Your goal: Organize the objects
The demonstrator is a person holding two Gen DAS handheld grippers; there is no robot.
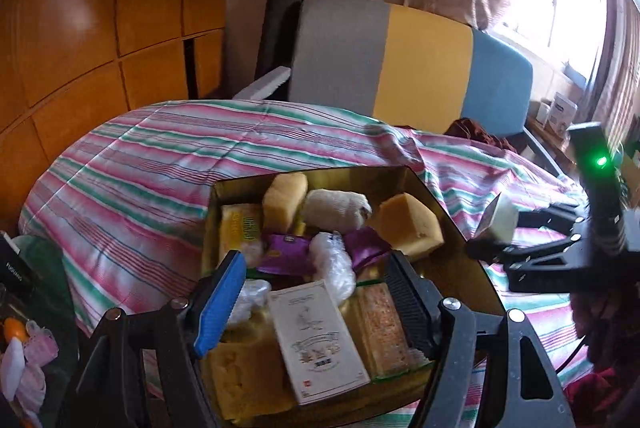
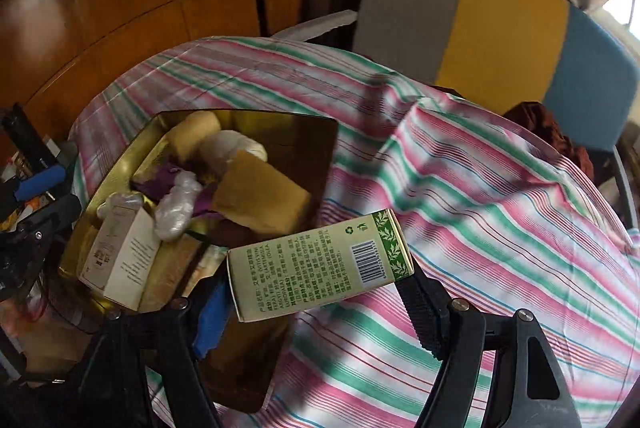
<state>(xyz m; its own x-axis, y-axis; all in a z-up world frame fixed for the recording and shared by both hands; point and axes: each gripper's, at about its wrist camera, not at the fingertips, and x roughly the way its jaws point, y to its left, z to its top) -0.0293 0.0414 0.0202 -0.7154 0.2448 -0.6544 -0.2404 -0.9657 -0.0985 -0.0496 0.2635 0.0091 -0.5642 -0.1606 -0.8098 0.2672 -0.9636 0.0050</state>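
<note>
Currently, my right gripper (image 2: 316, 292) clamps green box (image 2: 320, 264) beside gold tray (image 2: 324, 131); my left gripper (image 1: 316, 292), fingers apart, above tray.

"FUGUANG" stands on a black box (image 1: 18, 278) far left of the left gripper; the green carton (image 2: 320, 266) in the right gripper bears a barcode and small print, seemingly Chinese, too blurred to read.

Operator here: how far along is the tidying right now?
Mostly packed. The gold box on the striped cloth already holds a white carton, purple packets and yellowish blocks. In hand: the right gripper holds a green carton beside the box. Left: placing it inside. The left gripper is open above the box.
</note>
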